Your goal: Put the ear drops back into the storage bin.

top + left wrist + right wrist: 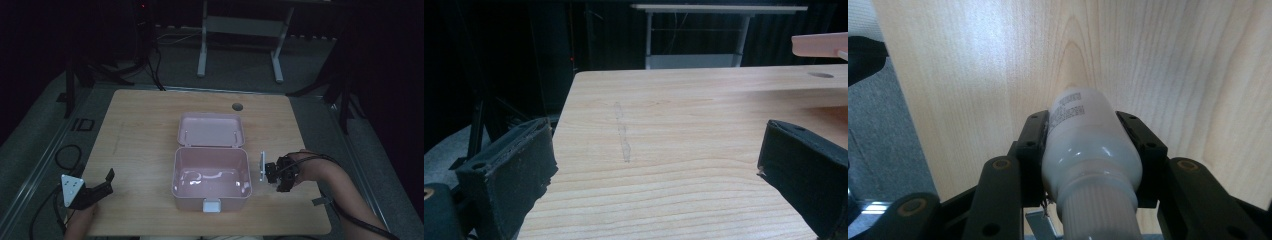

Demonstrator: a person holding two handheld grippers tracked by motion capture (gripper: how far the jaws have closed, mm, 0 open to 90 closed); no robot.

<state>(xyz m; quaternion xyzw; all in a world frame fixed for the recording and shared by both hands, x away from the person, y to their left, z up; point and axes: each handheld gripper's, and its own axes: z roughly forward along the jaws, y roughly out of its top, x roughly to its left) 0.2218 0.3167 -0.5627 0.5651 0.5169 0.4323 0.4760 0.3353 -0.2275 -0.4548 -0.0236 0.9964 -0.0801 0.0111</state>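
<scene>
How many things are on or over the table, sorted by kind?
Pink lidded box, open: 1
White bottle, clamped in the right hand-held gripper: 1
Hand-held grippers, counting the left hand-held gripper: 2
Total: 4

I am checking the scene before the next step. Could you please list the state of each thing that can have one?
pink box: lid open and tipped back, looks empty inside.
white bottle: capped, clamped between the jaws, above the table.
right hand-held gripper: shut on the white bottle.
left hand-held gripper: open, holding nothing, low over the table.
</scene>
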